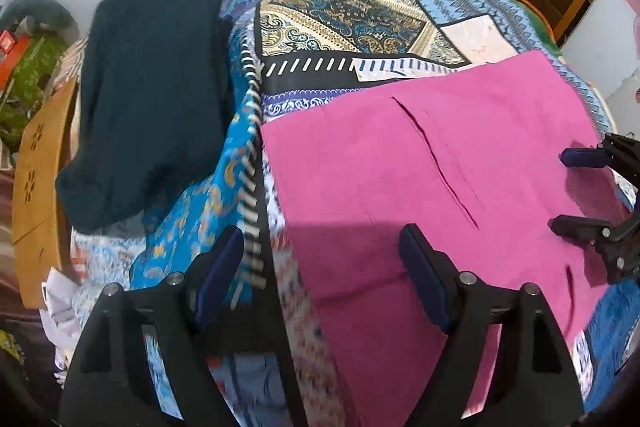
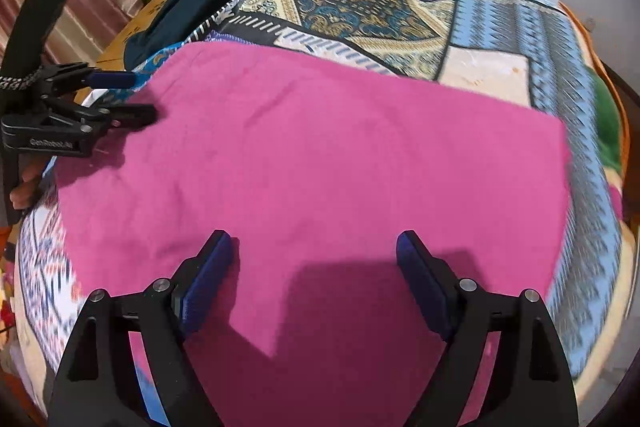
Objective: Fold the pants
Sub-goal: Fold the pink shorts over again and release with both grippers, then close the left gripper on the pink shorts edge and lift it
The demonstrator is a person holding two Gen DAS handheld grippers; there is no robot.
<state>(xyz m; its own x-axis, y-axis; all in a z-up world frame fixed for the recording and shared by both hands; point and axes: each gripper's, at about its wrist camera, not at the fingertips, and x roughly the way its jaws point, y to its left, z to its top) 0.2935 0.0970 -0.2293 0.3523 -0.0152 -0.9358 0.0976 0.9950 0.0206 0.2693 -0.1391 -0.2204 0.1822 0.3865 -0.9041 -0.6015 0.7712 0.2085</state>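
Pants [image 2: 312, 163] in bright pink lie spread flat across a patchwork bedspread [image 2: 400, 7], filling the centre of the right wrist view and the lower right of the left wrist view, where a long crease or seam runs down the cloth. The left hand-held gripper [image 1: 322, 247] hangs at the bottom of its frame with jaws wide apart and nothing between them, one finger over the bedspread and the other over the left edge of the pink cloth. The right hand-held gripper [image 2: 314, 253] stands just as wide and just as empty above the near part of the pants; no pad is seen pressing on fabric. A dark teal garment [image 1: 152, 99] lies in the upper left of the left wrist view, apart from the pants. Risks from here, by judgement: jaws closing on the top layer alone would let the under layer lag and bunch; a pinch that gathers the bedspread with the hem would drag the cover along; uneven lifts by the two sides would skew the fold line.
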